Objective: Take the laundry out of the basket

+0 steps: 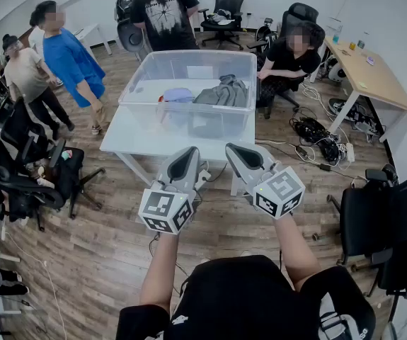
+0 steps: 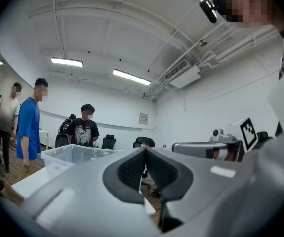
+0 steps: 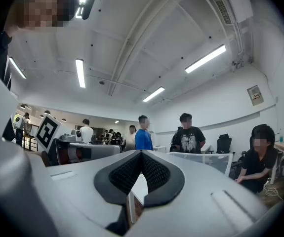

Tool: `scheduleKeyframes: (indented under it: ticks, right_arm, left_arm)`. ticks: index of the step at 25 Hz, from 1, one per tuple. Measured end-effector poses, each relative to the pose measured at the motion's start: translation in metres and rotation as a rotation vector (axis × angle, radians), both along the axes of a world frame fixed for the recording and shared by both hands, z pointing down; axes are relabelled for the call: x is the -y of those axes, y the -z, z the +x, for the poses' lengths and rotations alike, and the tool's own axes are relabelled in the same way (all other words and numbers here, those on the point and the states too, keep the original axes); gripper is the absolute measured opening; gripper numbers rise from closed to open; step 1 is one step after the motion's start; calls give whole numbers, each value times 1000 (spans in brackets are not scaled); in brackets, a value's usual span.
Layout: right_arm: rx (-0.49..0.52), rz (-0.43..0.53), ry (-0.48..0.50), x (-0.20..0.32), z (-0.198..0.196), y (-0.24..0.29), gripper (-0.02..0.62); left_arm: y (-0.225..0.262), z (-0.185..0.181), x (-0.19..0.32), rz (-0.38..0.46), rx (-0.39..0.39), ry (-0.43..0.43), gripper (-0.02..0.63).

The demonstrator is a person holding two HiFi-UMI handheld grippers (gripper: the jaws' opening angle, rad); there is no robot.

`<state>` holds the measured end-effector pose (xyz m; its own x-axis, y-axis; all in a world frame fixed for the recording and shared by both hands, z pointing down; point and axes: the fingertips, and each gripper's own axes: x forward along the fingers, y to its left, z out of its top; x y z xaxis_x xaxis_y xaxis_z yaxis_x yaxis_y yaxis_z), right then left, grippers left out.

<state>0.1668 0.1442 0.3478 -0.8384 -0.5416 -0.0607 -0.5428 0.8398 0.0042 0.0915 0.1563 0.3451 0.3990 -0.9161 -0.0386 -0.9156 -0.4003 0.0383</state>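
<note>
A clear plastic basket (image 1: 134,103) stands on a white table (image 1: 129,140) ahead of me. Grey laundry (image 1: 224,93) lies heaped at its right end and a blue-and-pink piece (image 1: 178,95) lies near its middle. My left gripper (image 1: 191,152) and right gripper (image 1: 233,149) are held level side by side, short of the table's near edge, both shut with nothing between the jaws. In the left gripper view the left gripper (image 2: 144,150) points past the basket (image 2: 70,154); in the right gripper view the right gripper (image 3: 141,154) has the basket (image 3: 203,159) to its right.
Several people stand or sit around the table: one in blue (image 1: 72,57) at the left, one in black (image 1: 162,11) behind it, one seated (image 1: 288,57) at the right. Office chairs (image 1: 33,168) flank me, cables (image 1: 316,140) lie on the floor, and a wooden desk (image 1: 366,73) stands far right.
</note>
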Motion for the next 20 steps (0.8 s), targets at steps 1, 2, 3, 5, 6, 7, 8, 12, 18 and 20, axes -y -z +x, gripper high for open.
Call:
scheduleKeyframes:
  ticks: [1, 2, 3, 5, 6, 7, 8, 12, 18, 20]
  right_arm:
    - [-1, 0, -1, -1, 1, 0, -2]
    - [-2, 0, -3, -1, 2, 0, -2]
    - [-1, 0, -5, -1, 3, 0, -2]
    - [7, -3, -9, -1, 4, 1, -2]
    - [13, -6, -11, 0, 5, 1, -2]
    - [17, -10, -11, 0, 6, 1, -2]
    - [21, -14, -11, 0, 6, 1, -2]
    - [23, -19, -4, 0, 9, 0, -2]
    - [23, -15, 1, -3, 20, 0, -2]
    - [23, -14, 3, -3, 25, 0, -2]
  left_arm:
    - [0, 1, -1, 0, 0, 0, 8]
    - [0, 2, -1, 0, 1, -1, 8]
    - [1, 3, -2, -1, 1, -1, 8]
    - [1, 4, -2, -2, 3, -2, 8]
    - [1, 5, -2, -2, 3, -3, 8]
    - [1, 5, -3, -3, 2, -2, 8]
    - [0, 5, -3, -5, 1, -1, 8]
    - [-1, 8, -3, -11, -1, 3, 8]
    - [-2, 19, -5, -12, 0, 5, 8]
    - [-3, 25, -6, -13, -1, 5, 8]
